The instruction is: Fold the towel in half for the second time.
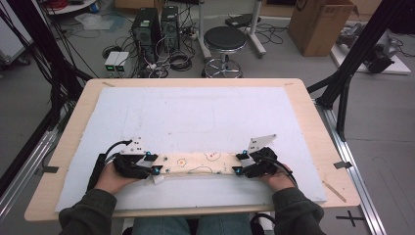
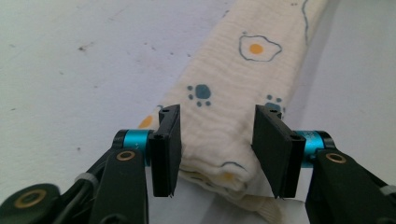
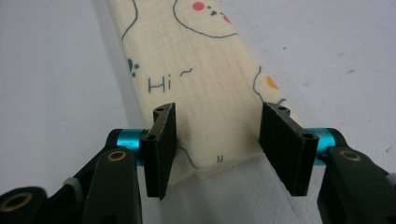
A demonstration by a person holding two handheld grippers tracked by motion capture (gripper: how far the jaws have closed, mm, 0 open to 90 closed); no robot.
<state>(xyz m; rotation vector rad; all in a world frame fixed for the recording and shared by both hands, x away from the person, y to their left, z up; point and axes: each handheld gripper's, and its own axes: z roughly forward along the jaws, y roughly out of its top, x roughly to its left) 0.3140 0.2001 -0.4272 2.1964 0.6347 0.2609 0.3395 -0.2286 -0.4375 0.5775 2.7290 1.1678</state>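
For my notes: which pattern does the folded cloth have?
Cream folded cloth with fried eggs and blue paw prints; left gripper view.

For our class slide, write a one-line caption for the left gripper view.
Left gripper open astride one end of a folded cream cloth printed with fried eggs and paw prints.

A: What carries it all?

B: A light wooden table (image 1: 313, 122), nearly covered by a white mat (image 1: 195, 117) that leaves a bare wood border at every edge.

A: And on the mat?

B: A cream cloth (image 1: 198, 163) folded into a long narrow strip, lying crosswise near the person's edge. It is printed with fried eggs, blue paw prints and a "Hi~".

A: Is it flat?

B: Yes, flat on the mat, with the stacked layers showing at its left end (image 2: 219, 175)
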